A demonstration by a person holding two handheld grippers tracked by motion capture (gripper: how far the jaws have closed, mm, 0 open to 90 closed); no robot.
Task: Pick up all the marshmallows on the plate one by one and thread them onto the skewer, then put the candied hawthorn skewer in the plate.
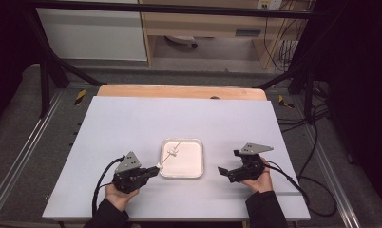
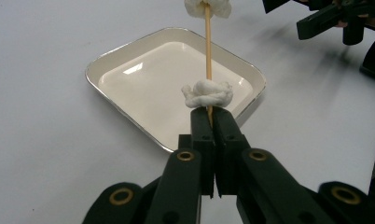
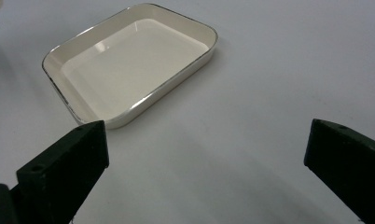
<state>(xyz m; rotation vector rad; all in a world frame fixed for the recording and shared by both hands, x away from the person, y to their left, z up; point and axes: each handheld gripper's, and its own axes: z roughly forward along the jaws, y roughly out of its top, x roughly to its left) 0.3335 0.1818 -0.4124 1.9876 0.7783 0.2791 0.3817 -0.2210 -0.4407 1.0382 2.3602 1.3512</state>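
The left tool (image 1: 153,172) is sitting low over the white worktop (image 1: 132,123), just beside the left edge of the cream tray (image 1: 198,159), with its jaws pressed together on the near end of a thin wooden skewer (image 2: 207,46). In the left gripper view the two black jaws are meeting around the stick, and a small white lump (image 2: 207,93), soft and knotted like dough or marshmallow, is sitting on the skewer right against the jaw tips. A second white lump (image 2: 208,8) is threaded farther up the same stick, cut off by the top edge of that view. In the high view the skewer (image 1: 169,158) is slanting from the left tool up over the tray, its far end reaching toward the tray's back left corner; whether the tip is touching the tray is hard to tell from here.

The right tool (image 1: 228,163) is hovering to the right of the tray, clear of it, held in the person's right hand (image 1: 260,180). Its jaws are standing wide apart with nothing between them, and in the right gripper view bare worktop is showing in the gap while the tray (image 3: 59,51) is lying ahead and to the left.

The tray itself is resting flat near the middle of the worktop, its shallow floor shining under the light
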